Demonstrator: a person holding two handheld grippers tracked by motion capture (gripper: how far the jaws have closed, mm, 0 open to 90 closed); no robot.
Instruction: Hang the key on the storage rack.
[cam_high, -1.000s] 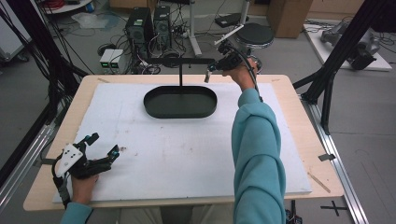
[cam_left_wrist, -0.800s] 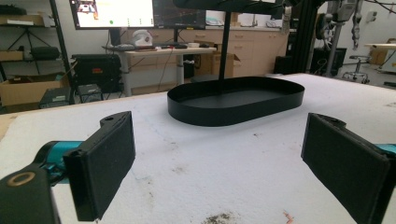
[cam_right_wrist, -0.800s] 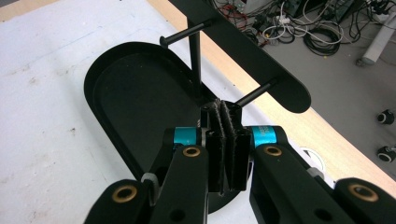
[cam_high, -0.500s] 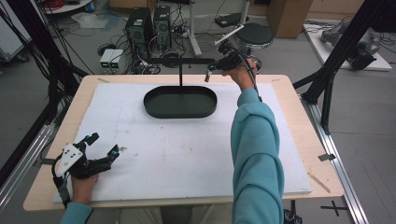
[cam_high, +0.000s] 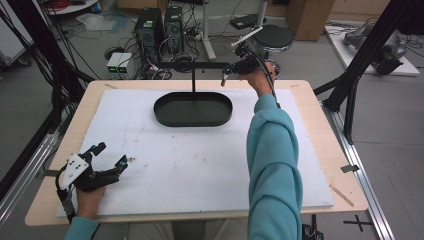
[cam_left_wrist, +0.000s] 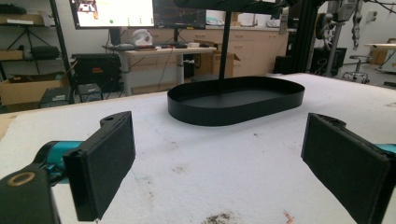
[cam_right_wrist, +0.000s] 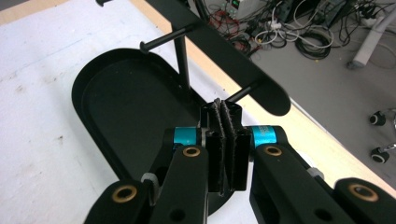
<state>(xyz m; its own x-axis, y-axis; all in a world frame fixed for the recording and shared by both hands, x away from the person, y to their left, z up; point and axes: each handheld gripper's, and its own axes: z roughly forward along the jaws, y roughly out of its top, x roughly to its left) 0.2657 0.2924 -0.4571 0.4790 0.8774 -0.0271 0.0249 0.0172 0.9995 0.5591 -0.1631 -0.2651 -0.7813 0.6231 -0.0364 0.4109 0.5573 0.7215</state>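
A black oval tray (cam_high: 192, 111) lies at the far middle of the white board, and a thin post (cam_high: 193, 80) rises from its far side. The post carries a level black bar (cam_high: 200, 65). My right gripper (cam_high: 225, 76) is held up at that bar's right end, with a teal sleeve (cam_high: 272, 150) reaching out to it. In the right gripper view its jaws (cam_right_wrist: 222, 109) are pressed flat together, tips just under a short peg (cam_right_wrist: 238, 94) of the bar (cam_right_wrist: 224, 51), above the tray (cam_right_wrist: 126, 102). My left gripper (cam_high: 111, 154) rests open at the front left, facing the tray (cam_left_wrist: 233, 100) with nothing between its pads (cam_left_wrist: 107, 163).
The white foam board (cam_high: 200, 165) covers a wooden table (cam_high: 330, 130). Black frame struts stand at the left (cam_high: 50, 75) and right (cam_high: 360, 70) of it. Computer towers (cam_high: 160, 25), cables and a round stool (cam_high: 270, 37) sit on the floor beyond the far edge.
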